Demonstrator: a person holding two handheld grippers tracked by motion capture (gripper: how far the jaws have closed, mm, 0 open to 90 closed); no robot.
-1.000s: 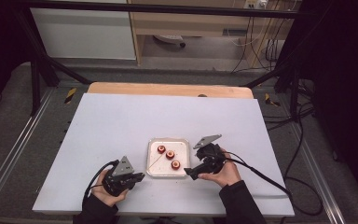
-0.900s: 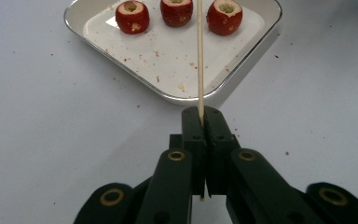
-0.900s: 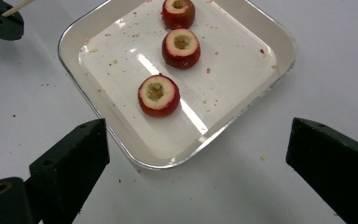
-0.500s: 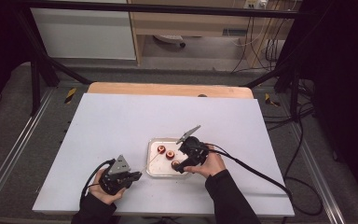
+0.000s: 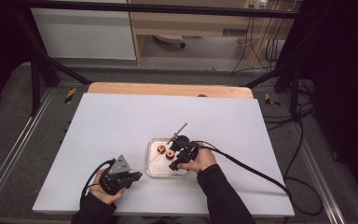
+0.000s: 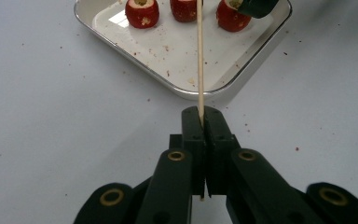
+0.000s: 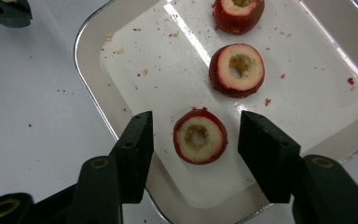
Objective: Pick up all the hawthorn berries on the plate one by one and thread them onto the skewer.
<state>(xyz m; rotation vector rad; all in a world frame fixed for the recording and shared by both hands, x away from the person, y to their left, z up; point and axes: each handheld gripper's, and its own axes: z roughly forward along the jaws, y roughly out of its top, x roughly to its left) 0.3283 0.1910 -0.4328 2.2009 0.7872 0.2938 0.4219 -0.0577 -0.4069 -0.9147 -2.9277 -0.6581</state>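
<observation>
Right tool (image 7: 193,140) straddles nearest cored red fruit (image 7: 200,136) at lower centre of frame, jaws just been closing, pads not yet touching skin. Left tool (image 6: 204,135) clamped on thin wooden skewer (image 6: 199,56), tip aimed up-frame at steel tray (image 6: 177,86) on white bench (image 5: 121,121). We judge fruit light, soft, easily bruised (wet cut face likely slick): grip red flanks gently, keep core hole clear. Skewer stiff but snappable.
</observation>
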